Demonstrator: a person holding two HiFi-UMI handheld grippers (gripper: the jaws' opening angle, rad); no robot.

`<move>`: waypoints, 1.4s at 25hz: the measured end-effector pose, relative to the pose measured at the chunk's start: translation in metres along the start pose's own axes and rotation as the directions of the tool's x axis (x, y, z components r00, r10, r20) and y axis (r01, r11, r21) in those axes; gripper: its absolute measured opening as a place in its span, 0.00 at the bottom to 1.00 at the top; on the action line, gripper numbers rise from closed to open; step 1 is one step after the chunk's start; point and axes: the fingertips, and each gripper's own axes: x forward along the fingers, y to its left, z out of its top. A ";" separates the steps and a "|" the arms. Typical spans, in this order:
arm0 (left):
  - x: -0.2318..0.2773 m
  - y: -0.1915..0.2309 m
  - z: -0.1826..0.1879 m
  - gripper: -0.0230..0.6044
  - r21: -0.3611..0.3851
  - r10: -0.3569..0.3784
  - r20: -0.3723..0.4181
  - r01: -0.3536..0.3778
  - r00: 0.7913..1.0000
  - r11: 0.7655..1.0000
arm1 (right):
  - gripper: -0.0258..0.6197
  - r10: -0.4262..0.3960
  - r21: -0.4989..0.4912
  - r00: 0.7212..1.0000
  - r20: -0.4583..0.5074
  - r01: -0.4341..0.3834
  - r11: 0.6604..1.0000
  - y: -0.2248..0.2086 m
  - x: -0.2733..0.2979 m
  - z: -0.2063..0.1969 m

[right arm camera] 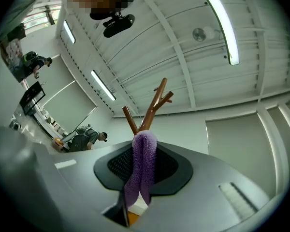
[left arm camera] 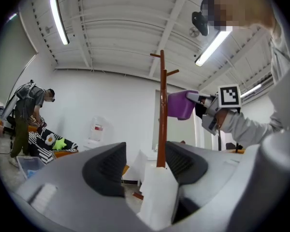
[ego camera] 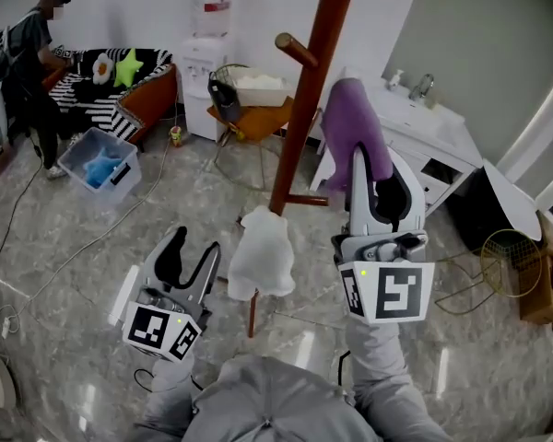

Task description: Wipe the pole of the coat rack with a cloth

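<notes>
Right gripper view: the right gripper [right arm camera: 145, 153] has its jaws closed tight on a folded purple cloth [right arm camera: 141, 178], which stands up past the jaw tips. The jaws of the left gripper [left arm camera: 145, 167] are wide apart. A white cloth [left arm camera: 157, 197] sits in the gap against one jaw and is not pinched. Behind it rises the brown pole [left arm camera: 162, 110] of the coat rack. In the head view, the purple cloth is just beside the pole; contact cannot be confirmed. The white cloth covers the pole lower down.
</notes>
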 end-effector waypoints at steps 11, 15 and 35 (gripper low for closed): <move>0.009 0.041 -0.009 0.47 -0.034 0.022 -0.008 -0.022 1.000 0.999 | 0.14 0.101 -0.062 0.994 -0.040 -0.103 0.993 0.051 0.052 -0.014; 0.010 0.046 -0.010 0.47 -0.038 0.028 -0.015 -0.028 1.000 0.999 | 0.14 0.120 -0.044 0.989 -0.085 -0.124 0.991 0.061 0.054 -0.029; 0.014 0.040 -0.022 0.47 -0.063 -0.012 -0.035 0.010 0.999 0.998 | 0.14 0.285 0.121 0.881 -0.378 -0.259 0.958 0.132 0.017 -0.132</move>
